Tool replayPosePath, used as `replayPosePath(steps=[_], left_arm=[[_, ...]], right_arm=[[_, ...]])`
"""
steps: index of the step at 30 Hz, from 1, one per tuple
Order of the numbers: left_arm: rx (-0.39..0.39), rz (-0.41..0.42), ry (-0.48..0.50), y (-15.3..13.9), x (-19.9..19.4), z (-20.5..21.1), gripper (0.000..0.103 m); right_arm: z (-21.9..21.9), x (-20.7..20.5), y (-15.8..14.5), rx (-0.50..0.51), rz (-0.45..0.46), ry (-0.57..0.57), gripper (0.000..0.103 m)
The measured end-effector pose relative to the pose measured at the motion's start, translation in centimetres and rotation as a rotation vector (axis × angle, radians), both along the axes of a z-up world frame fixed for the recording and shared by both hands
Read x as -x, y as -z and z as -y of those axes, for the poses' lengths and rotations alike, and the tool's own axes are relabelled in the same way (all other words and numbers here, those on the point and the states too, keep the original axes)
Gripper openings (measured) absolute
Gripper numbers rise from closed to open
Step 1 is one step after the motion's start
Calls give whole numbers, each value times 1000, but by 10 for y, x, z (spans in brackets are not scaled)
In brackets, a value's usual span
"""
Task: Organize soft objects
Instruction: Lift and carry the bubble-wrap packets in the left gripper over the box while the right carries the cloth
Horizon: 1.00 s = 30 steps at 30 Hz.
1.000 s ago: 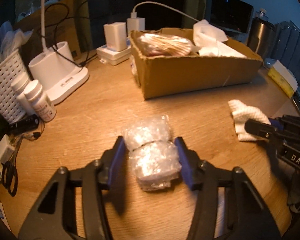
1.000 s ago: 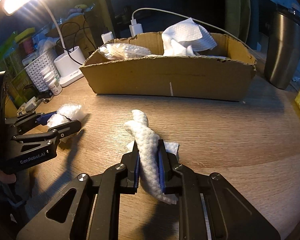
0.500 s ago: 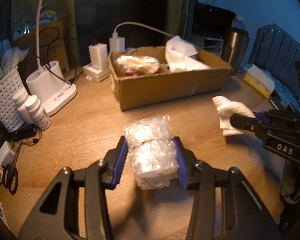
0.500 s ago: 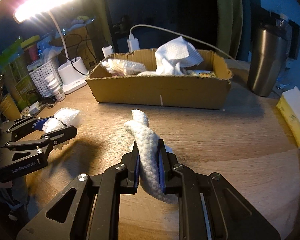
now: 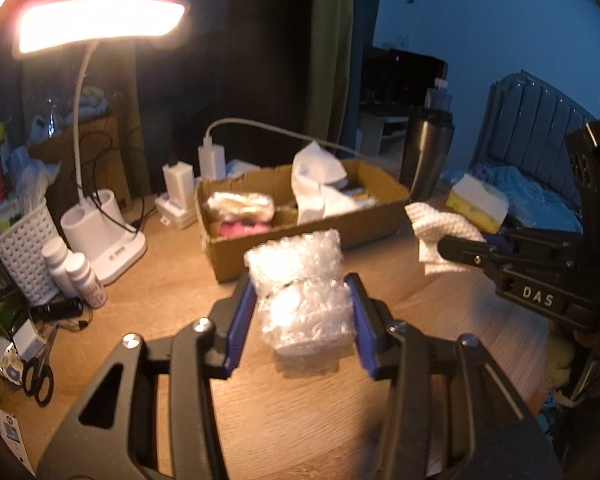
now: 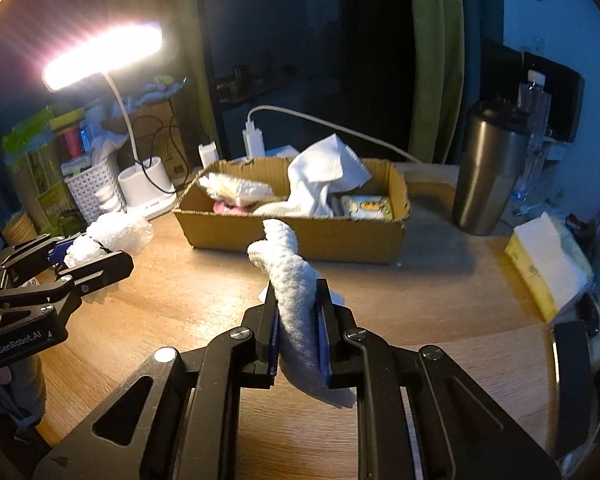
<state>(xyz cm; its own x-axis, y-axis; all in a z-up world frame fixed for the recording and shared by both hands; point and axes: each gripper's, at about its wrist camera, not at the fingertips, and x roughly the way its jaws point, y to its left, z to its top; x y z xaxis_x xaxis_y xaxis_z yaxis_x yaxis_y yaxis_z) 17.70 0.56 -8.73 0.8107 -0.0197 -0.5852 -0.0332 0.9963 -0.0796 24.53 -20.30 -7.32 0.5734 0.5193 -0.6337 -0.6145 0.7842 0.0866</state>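
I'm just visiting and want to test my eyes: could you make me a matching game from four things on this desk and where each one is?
Things:
1. bubble wrap bundle
2. white cloth
3. steel tumbler
4. crumpled tissue

Places:
A. inside the cardboard box
B. in the right tongs
C. standing right of the box
D. in the left tongs

Pairs: 1-D, 2-B, 3-C, 4-A

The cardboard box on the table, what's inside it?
Inside the cardboard box you can see a crumpled white paper towel, a pale bubble-wrapped bundle with something pink beneath it, and a small printed packet. Anything underneath them is hidden.
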Motion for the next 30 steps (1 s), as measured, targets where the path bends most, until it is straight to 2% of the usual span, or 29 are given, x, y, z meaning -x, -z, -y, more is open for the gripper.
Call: replayPosePath(steps=[10,16,30], left_arm=[[-5,81,-6,-30,4,8,46],[-9,178,-25,-49,7,10,46],[3,277,-48,-73,-22,10,46]], right_arm=[[14,3,-30,-35,84,18,17],[21,4,-51,-62,182,33,17],[20,-25,-71,-113,263,50,17]])
